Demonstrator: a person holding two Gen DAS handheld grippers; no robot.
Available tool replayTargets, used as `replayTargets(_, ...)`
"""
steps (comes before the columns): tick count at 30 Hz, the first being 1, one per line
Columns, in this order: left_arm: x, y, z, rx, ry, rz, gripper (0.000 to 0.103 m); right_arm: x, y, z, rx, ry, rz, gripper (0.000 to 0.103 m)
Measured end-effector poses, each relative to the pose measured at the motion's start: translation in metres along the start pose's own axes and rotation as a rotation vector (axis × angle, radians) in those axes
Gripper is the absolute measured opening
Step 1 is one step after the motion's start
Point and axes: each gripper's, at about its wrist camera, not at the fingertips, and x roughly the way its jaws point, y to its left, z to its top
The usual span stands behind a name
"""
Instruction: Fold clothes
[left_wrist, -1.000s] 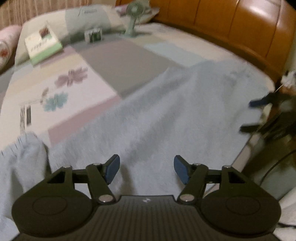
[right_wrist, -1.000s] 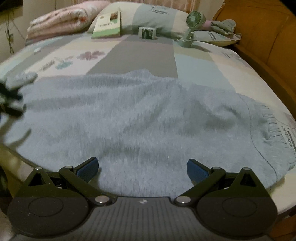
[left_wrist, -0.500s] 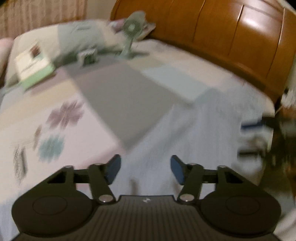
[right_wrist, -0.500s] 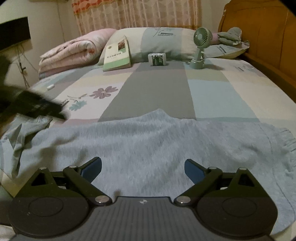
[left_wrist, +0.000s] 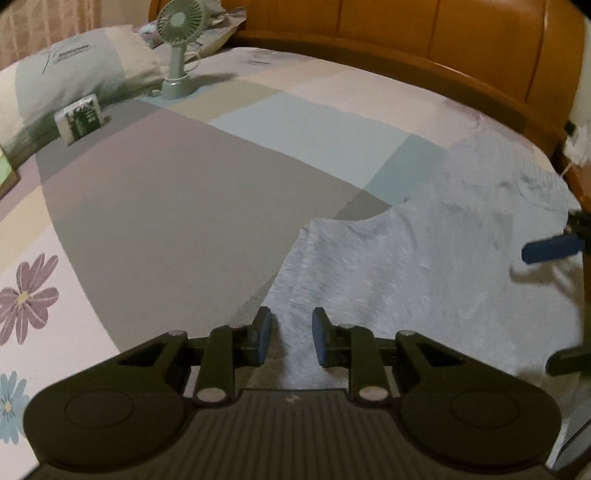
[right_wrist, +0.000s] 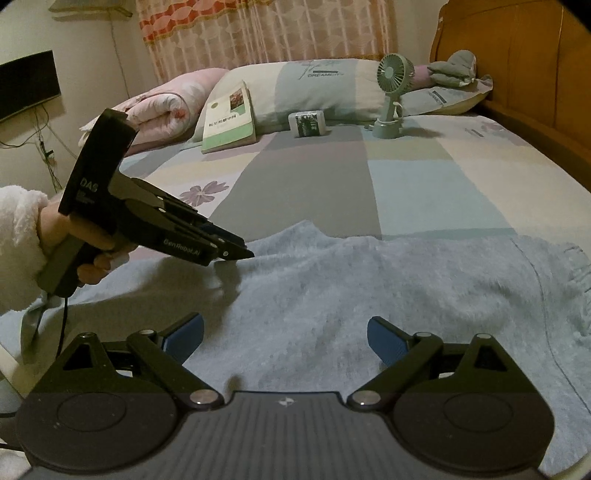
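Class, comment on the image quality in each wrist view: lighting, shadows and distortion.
Left wrist view: dim warm light, fisheye bending the headboard, dark vignetted corners. Right wrist view: sharp, the left gripper casting a soft shadow on the blue garment.

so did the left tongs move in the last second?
Yes. In the right wrist view the left tongs came in from the left frame edge toward the sweater's middle, closer to the grey quilt stripe.

Right gripper (right_wrist: 284, 334) gapes above blue garment (right_wrist: 369, 280); left gripper (right_wrist: 236, 254) touches its edge.
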Motion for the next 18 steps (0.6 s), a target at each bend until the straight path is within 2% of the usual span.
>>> replayTargets(3,0.000,-0.005,0.001,0.023,0.014,0.004,0.022,0.001,-0.002,-0.001,0.008,-0.002,0.005,0.098)
replayTargets(5,-0.001,-0.008,0.002,0.042,0.021,-0.006,0.003,0.002,-0.003,-0.001,0.014,-0.003,0.008,0.098)
replayTargets(7,-0.002,-0.005,0.008,0.046,0.001,0.030,0.000,0.002,-0.004,-0.002,0.021,-0.006,0.007,0.098)
replayTargets(8,-0.002,-0.003,0.011,0.048,-0.011,0.052,0.000,0.002,-0.004,-0.002,0.024,-0.008,0.007,0.098)
replayTargets(13,0.000,0.021,0.022,-0.027,-0.010,0.067,0.000,0.000,-0.006,-0.004,0.041,-0.010,0.005,0.098)
replayTargets(17,-0.018,0.025,0.025,-0.063,-0.070,-0.004,0.004,-0.001,-0.006,-0.004,0.045,-0.013,0.007,0.098)
replayTargets(18,-0.020,0.023,0.028,-0.057,-0.081,-0.031,0.010,-0.001,-0.006,-0.004,0.050,-0.013,0.007,0.098)
